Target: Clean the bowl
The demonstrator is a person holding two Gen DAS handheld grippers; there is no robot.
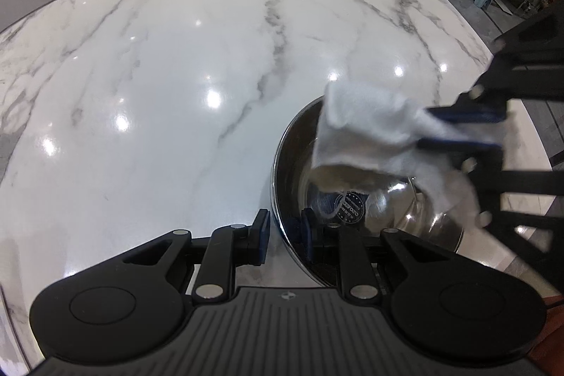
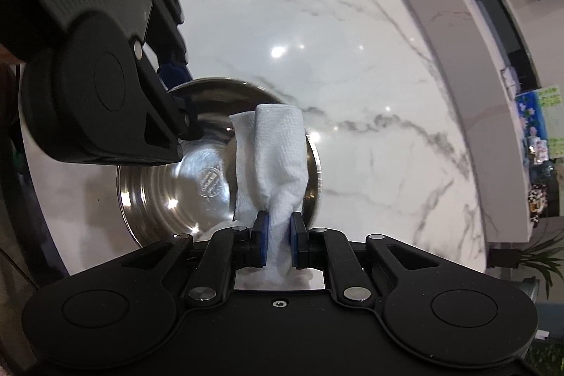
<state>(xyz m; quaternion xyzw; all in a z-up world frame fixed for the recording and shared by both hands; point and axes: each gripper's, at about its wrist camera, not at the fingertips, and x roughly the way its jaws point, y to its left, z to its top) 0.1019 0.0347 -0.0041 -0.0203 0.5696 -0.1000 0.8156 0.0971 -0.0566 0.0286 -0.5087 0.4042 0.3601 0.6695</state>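
From the left wrist, the left gripper (image 1: 285, 236) has its fingers clamped on the rim of the steel bowl (image 1: 292, 164), which sits on the marble surface (image 1: 158, 76). From the right wrist, the right gripper (image 2: 279, 240) pinches a paper towel (image 2: 275, 161) over the bowl's inside; wiping seems underway, and pressing the towel down comes next.

Bright overhead lighting, several small round glare spots across the glossy marble tabletop (image 1: 176, 66). Strong specular highlights inside the steel bowl (image 2: 183, 178), reflections warped. Heavy fisheye bending at edges, table rim curved, corners dim and dark. Motion blur on the white paper towel (image 1: 366, 129) and the right gripper (image 1: 458, 129) in the left wrist view; towel sharper in the right wrist view. Soft shadow under bowl. Background clutter at frame edges soft, slightly out of focus.
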